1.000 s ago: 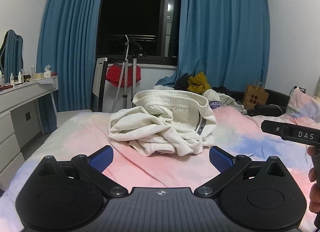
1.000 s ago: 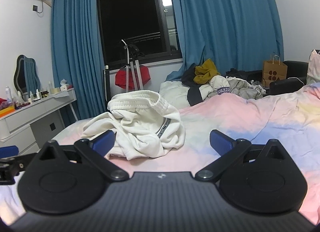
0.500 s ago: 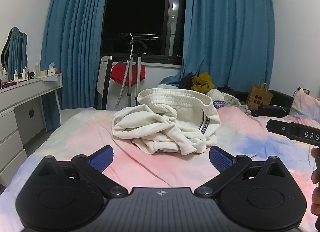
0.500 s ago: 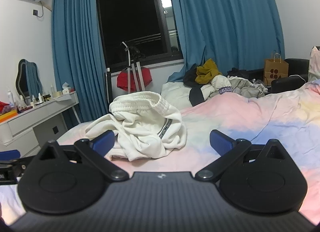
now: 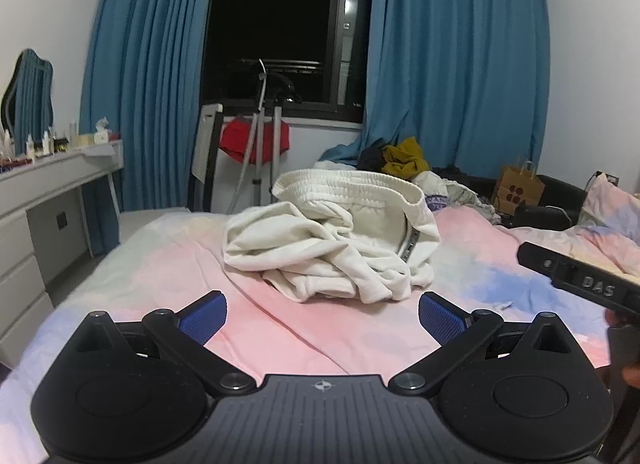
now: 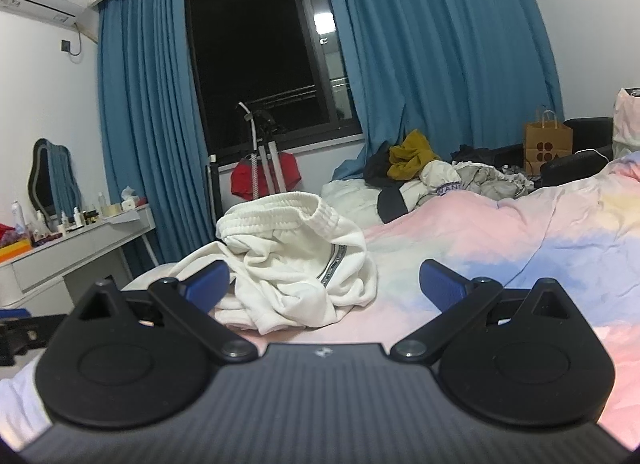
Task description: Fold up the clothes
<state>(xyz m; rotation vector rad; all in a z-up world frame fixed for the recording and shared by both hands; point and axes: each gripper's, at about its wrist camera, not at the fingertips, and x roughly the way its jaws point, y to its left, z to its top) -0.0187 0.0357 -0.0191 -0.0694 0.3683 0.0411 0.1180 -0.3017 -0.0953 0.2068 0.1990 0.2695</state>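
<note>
A crumpled cream-white garment [image 5: 336, 240] with an elastic ribbed waistband and a grey striped tape lies in a heap on the pastel pink and blue bedspread [image 5: 280, 324]. My left gripper [image 5: 322, 314] hovers open just short of the heap, blue pads wide apart with nothing between them. In the right wrist view the same garment [image 6: 296, 264] sits ahead and left of centre. My right gripper [image 6: 324, 282] is open too, its left pad in front of the heap's edge. The other gripper's black body [image 5: 580, 284] shows at the right of the left wrist view.
More clothes [image 6: 440, 179] are piled at the bed's far end, with a brown paper bag [image 6: 548, 143] behind. A white dresser [image 5: 44, 191] with bottles stands at left. A red garment [image 5: 256, 139] hangs on a rack by the dark window and blue curtains.
Both views have tilted upward slightly, so the white heap sits a little lower and the window and curtains fill more of the frame. Both grippers stay open and the garment has not moved.
</note>
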